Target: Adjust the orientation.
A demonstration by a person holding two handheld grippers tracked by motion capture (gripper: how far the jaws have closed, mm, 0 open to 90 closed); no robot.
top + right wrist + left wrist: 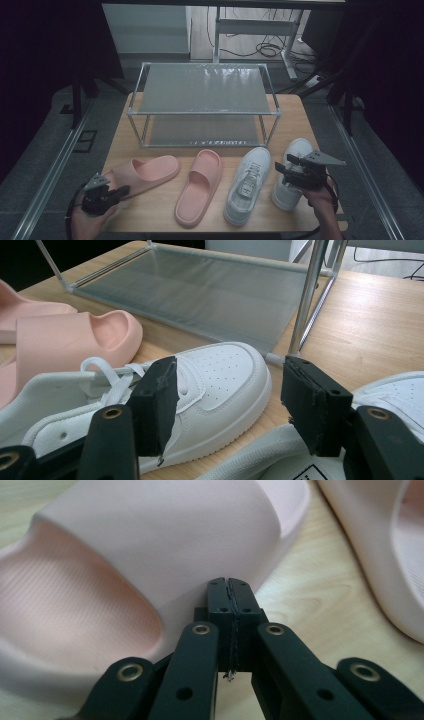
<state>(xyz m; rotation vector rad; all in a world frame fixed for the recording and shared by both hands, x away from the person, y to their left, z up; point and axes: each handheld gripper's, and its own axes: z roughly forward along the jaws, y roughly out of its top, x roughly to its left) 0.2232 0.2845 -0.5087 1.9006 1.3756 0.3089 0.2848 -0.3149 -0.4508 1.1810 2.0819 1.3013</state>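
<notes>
Pink slipper (150, 555) and sneakers (248, 182) lie outside rack (202, 114).

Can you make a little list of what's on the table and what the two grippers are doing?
table: wooden top
rack: metal shoe rack with two shelves, at the back
pink slippers: left slipper and right slipper, side by side
white sneakers: left sneaker and right sneaker
left gripper: shut, holding nothing, tips at the left slipper
right gripper: open, over the right sneaker
shoes on rack: none yet
</notes>
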